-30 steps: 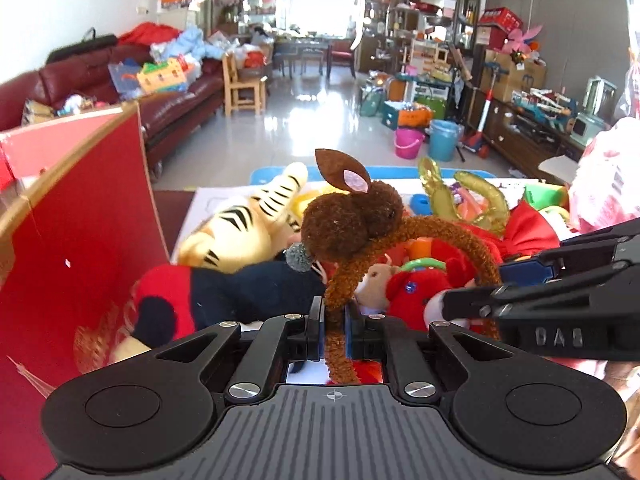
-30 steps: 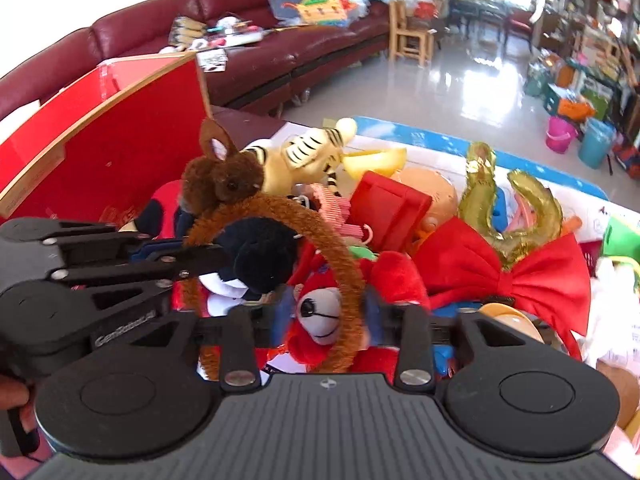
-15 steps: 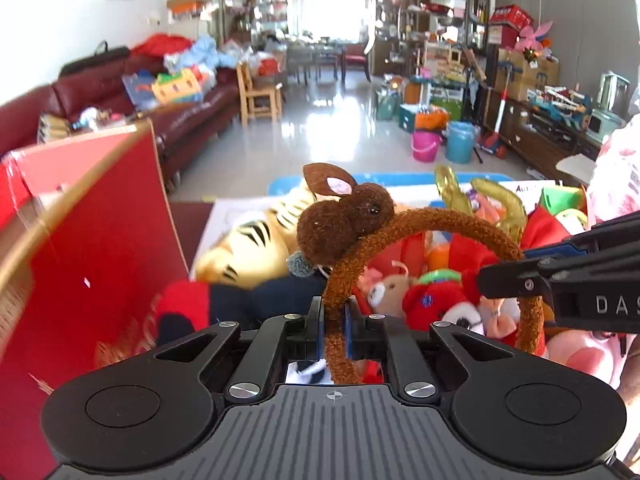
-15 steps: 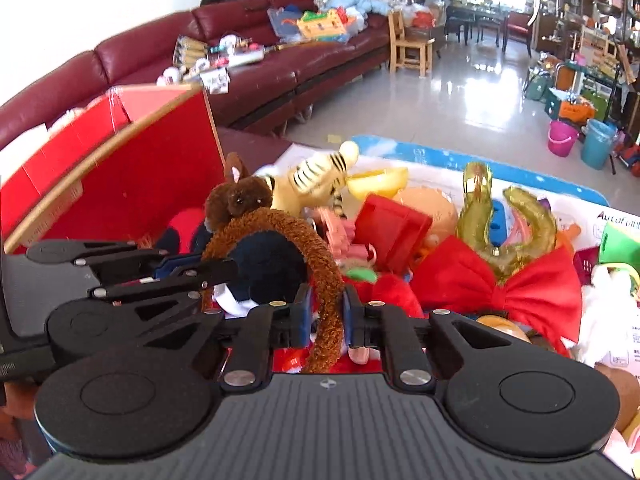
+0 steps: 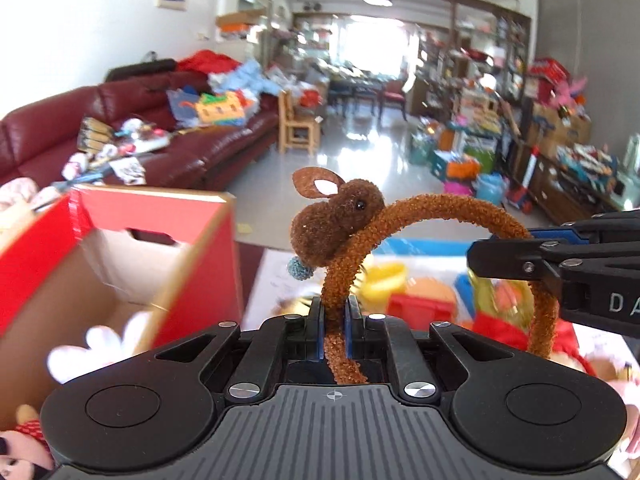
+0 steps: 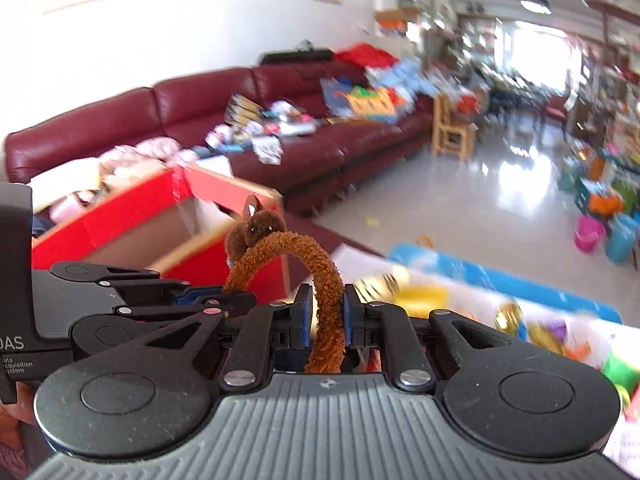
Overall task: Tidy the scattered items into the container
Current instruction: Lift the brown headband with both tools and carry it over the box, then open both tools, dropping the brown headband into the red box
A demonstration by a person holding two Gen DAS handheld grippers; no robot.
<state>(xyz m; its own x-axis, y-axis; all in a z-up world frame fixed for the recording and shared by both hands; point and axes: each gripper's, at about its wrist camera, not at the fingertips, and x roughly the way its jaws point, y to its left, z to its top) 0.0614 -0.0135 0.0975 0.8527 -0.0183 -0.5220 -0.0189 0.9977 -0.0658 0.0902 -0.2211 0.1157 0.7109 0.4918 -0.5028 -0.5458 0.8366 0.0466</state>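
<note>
A fuzzy brown headband (image 5: 440,210), shaped as an arch with a small plush animal head (image 5: 340,216) on its top, is held in the air by both ends. The left hand-held gripper (image 5: 334,330) pinches one end of the headband between its blue pads. The right hand-held gripper (image 6: 326,322) pinches the other end in the same way, its pads pressed against the fuzzy band. In the left wrist view the right hand-held gripper reaches in from the right edge, and the band passes behind its black fingers.

A red cardboard box (image 5: 160,216) stands open to the left of the headband, with a handle slot in its far wall and plain brown cardboard inside. A white plush shape (image 5: 100,344) lies in it, blurred. Beyond and below the headband, a heap of colourful toys (image 5: 416,300) lies on a white and blue mat (image 6: 500,276), too blurred to tell apart.

A dark red sofa (image 6: 280,92) strewn with clutter runs along the white wall behind the box, with a small wooden chair (image 5: 298,128) at its far end on the shiny tiled floor (image 6: 480,208).
</note>
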